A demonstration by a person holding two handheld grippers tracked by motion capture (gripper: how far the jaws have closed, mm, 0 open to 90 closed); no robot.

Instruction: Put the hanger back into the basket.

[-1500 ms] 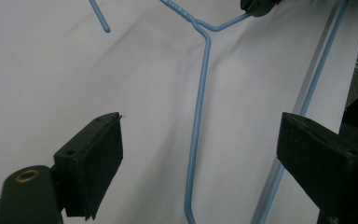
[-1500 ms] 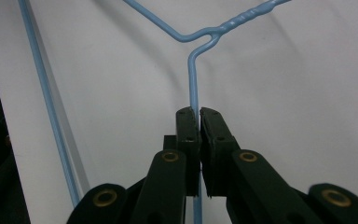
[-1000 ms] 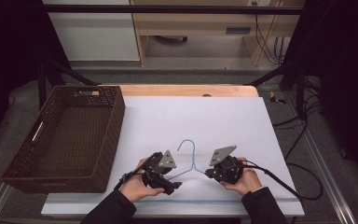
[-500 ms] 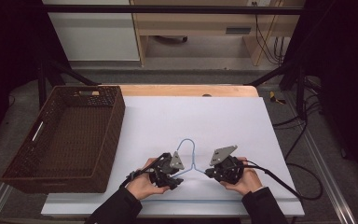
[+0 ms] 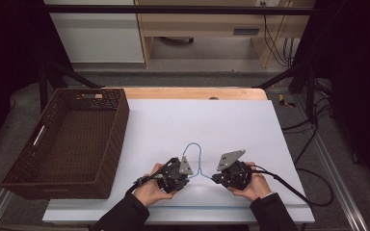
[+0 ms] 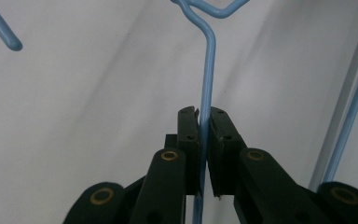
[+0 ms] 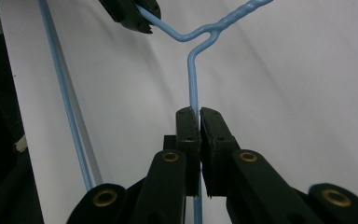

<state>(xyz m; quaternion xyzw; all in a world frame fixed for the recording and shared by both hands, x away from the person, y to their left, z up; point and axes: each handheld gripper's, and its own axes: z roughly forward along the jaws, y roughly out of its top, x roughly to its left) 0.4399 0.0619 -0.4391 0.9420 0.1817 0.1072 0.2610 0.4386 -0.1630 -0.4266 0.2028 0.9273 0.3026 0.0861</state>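
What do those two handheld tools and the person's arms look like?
Both the left gripper and the right gripper are black, each topped by a grey three-cornered plate. Their flat black jaws hang on arms with brass-coloured pivots. A black cable trails from the right one. The sleeves are dark.

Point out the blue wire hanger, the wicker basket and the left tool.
blue wire hanger (image 5: pixel 192 145): high view, on the curve of its hook.
wicker basket (image 5: pixel 117 126): high view, on its right wall.
left tool (image 6: pixel 204 122): left gripper view, between its fingertips, clamped on the hanger wire.
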